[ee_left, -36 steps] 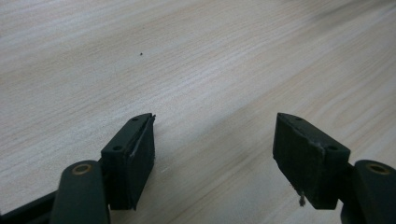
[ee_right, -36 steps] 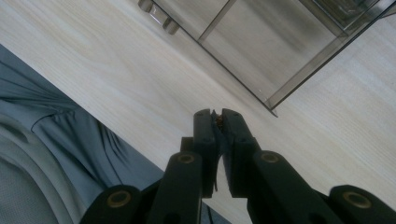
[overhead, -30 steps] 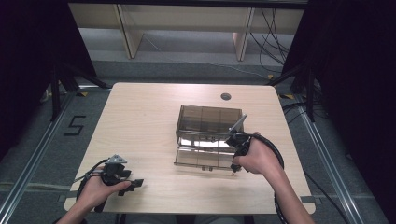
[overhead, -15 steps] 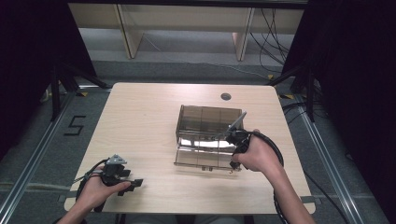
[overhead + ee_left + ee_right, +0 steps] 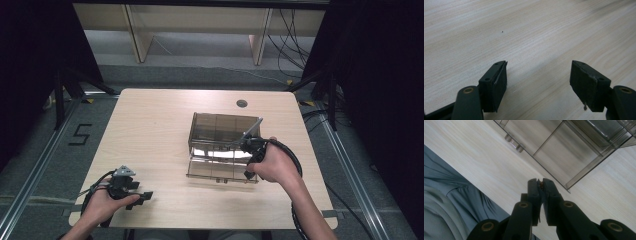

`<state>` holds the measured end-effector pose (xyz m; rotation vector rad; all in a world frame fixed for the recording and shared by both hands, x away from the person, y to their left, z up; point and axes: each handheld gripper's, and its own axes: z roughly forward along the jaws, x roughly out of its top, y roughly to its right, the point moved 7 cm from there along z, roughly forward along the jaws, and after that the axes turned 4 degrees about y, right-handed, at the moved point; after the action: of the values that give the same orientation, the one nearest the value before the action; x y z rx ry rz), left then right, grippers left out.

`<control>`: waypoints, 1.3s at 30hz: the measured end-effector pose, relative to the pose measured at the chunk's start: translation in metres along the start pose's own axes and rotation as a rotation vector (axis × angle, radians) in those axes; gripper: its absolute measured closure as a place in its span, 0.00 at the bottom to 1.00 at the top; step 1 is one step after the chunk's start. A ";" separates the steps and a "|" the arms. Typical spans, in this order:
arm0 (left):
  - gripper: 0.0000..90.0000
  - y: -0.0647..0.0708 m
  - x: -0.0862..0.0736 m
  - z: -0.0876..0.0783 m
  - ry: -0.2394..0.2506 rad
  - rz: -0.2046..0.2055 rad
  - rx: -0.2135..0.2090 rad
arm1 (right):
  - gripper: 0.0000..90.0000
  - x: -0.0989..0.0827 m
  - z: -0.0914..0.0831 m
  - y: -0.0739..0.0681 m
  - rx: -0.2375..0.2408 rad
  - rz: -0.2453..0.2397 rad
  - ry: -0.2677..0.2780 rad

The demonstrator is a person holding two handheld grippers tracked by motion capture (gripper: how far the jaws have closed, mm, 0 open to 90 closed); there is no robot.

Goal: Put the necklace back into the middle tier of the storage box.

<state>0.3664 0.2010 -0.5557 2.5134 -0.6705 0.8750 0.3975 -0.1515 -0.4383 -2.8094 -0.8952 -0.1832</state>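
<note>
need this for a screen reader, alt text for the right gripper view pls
Two black jaws of the right gripper stand pressed together above a pale wooden table. A smoky transparent plastic drawer box with a small clear handle sits beyond them, and grey-blue clothing lies past the table edge.

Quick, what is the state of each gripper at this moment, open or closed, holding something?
Left gripper: open, holding nothing, over the bare table.
Right gripper: jaws closed together beside the clear plastic organizer; whether they pinch anything cannot be told.

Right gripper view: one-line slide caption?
Right gripper, jaws pressed together, beside the smoky clear plastic organizer on the wooden table.
</note>
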 end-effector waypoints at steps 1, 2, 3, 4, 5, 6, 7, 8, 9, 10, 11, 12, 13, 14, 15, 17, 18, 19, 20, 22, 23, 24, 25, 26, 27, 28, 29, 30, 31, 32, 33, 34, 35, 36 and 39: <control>0.33 0.000 0.000 0.000 -0.001 0.001 0.001 | 0.95 0.000 -0.001 -0.001 0.002 0.010 -0.005; 0.33 0.000 0.000 0.000 -0.002 0.002 -0.001 | 0.95 0.000 0.000 -0.001 0.001 0.010 -0.001; 0.33 0.000 0.000 0.000 0.000 0.002 0.002 | 0.95 0.001 0.000 -0.001 0.002 0.008 -0.001; 0.33 0.000 0.000 0.000 0.003 0.003 0.001 | 0.95 0.000 -0.001 -0.002 -0.003 0.028 -0.010; 0.33 0.000 0.000 0.000 -0.001 0.002 0.000 | 0.95 0.001 0.001 0.000 0.000 0.007 -0.001; 0.33 0.000 0.000 0.000 -0.001 0.002 -0.001 | 0.95 0.001 0.000 0.000 -0.005 0.013 -0.003; 0.33 0.000 0.000 0.000 0.000 0.002 0.001 | 0.95 0.003 0.001 0.001 -0.004 -0.016 0.013; 0.33 0.000 0.000 0.000 0.002 0.002 0.002 | 0.95 0.003 0.002 0.001 0.000 -0.011 0.009; 0.33 0.000 0.001 -0.001 0.001 0.007 0.002 | 0.95 0.003 0.002 0.002 0.002 -0.025 0.008; 0.33 0.000 0.001 0.000 0.008 0.002 0.003 | 0.95 0.004 0.002 0.004 0.007 -0.052 0.012; 0.33 0.000 0.001 -0.001 0.003 0.008 0.003 | 0.95 0.004 0.002 0.003 0.003 -0.035 0.016; 0.33 -0.001 0.001 -0.001 0.001 0.009 0.002 | 0.95 0.005 0.001 0.003 -0.003 -0.036 0.021; 0.33 -0.001 0.001 -0.001 0.001 0.008 0.002 | 0.95 0.005 0.000 0.002 -0.002 -0.020 0.020; 0.33 -0.001 0.001 -0.001 0.001 0.009 0.002 | 0.95 0.004 -0.001 0.000 0.001 0.010 0.011; 0.33 0.000 0.001 -0.001 0.008 0.003 0.002 | 0.95 0.005 -0.001 0.000 -0.001 0.007 0.016; 0.33 0.000 0.001 -0.001 0.009 0.001 0.005 | 0.95 0.006 -0.002 -0.001 0.002 0.010 0.016; 0.33 0.000 0.001 -0.001 0.009 0.000 0.005 | 0.95 0.006 -0.002 -0.001 0.003 0.006 0.019; 0.33 0.000 0.001 0.000 0.011 0.000 0.005 | 0.95 0.007 -0.002 0.000 0.002 -0.005 0.024; 0.33 0.000 0.001 0.000 0.011 -0.001 0.008 | 0.95 0.008 -0.001 0.002 0.002 -0.030 0.040; 0.33 -0.001 0.001 -0.002 -0.002 0.012 0.017 | 0.95 0.008 -0.004 -0.002 0.004 0.014 0.021; 0.33 0.000 0.001 -0.001 0.008 -0.001 0.016 | 0.95 0.009 -0.003 0.000 0.001 0.000 0.035; 0.33 0.000 0.001 -0.001 0.010 -0.002 0.005 | 0.95 0.009 -0.004 -0.001 0.004 0.000 0.040; 0.33 0.000 0.001 0.000 0.011 -0.002 0.007 | 0.95 0.009 -0.005 -0.001 0.005 0.002 0.043; 0.33 0.000 0.001 0.000 0.011 0.000 0.008 | 0.95 0.010 -0.005 0.000 0.005 -0.005 0.039; 0.33 0.000 0.001 -0.001 0.009 0.000 0.006 | 0.95 0.010 -0.006 0.000 0.001 -0.008 0.043; 0.33 0.000 0.001 -0.001 0.008 0.004 0.005 | 0.95 0.011 -0.006 0.000 -0.001 -0.002 0.052; 0.33 -0.001 0.001 -0.001 0.006 0.006 0.008 | 0.95 0.011 -0.006 -0.001 -0.001 0.004 0.050; 0.33 0.000 0.001 -0.002 0.010 0.004 0.010 | 0.95 0.011 -0.006 -0.001 0.000 0.003 0.054; 0.33 0.000 0.001 -0.002 0.007 0.005 0.015 | 0.95 0.011 -0.006 -0.002 -0.001 0.004 0.060; 0.33 0.000 0.001 -0.001 0.004 0.008 0.001 | 0.95 0.011 -0.006 -0.002 -0.001 0.008 0.062; 0.33 0.000 0.001 -0.001 0.012 0.003 -0.001 | 0.95 0.012 -0.007 -0.002 0.000 0.008 0.067; 0.33 -0.001 0.001 -0.001 0.011 0.007 0.001 | 0.95 0.012 -0.007 -0.002 0.001 0.009 0.067; 0.33 0.000 0.001 -0.001 0.009 0.007 0.000 | 0.95 0.012 -0.007 -0.002 0.002 0.009 0.064; 0.33 0.000 0.001 0.000 0.012 0.004 0.006 | 0.95 0.012 -0.006 -0.001 -0.005 0.007 0.069; 0.33 0.000 0.001 0.001 0.012 0.001 0.008 | 0.95 0.013 -0.005 0.000 -0.006 0.000 0.077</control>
<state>0.3674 0.2004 -0.5556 2.5126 -0.6658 0.8942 0.4078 -0.1455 -0.4313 -2.7868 -0.8782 -0.2917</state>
